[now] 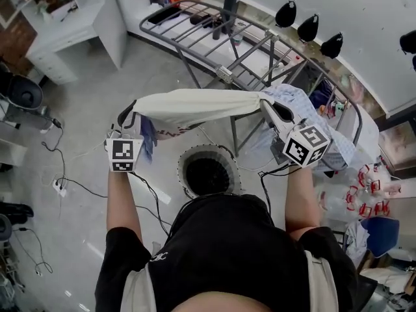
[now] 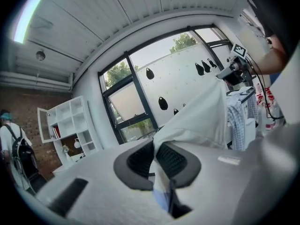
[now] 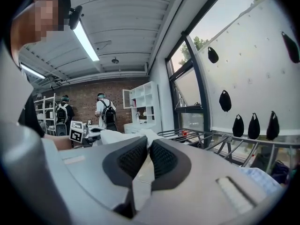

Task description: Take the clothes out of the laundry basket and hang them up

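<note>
Over one basket (image 1: pixel 208 149), one garment (image 1: pixel 195 103) between left tool (image 1: pixel 130 114), right tool (image 1: pixel 274 109)

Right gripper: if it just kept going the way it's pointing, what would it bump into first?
Apart from the cream garment clamped in its jaws, the right gripper would probably meet the grey drying rack first; how high it would pass is unclear.
</note>
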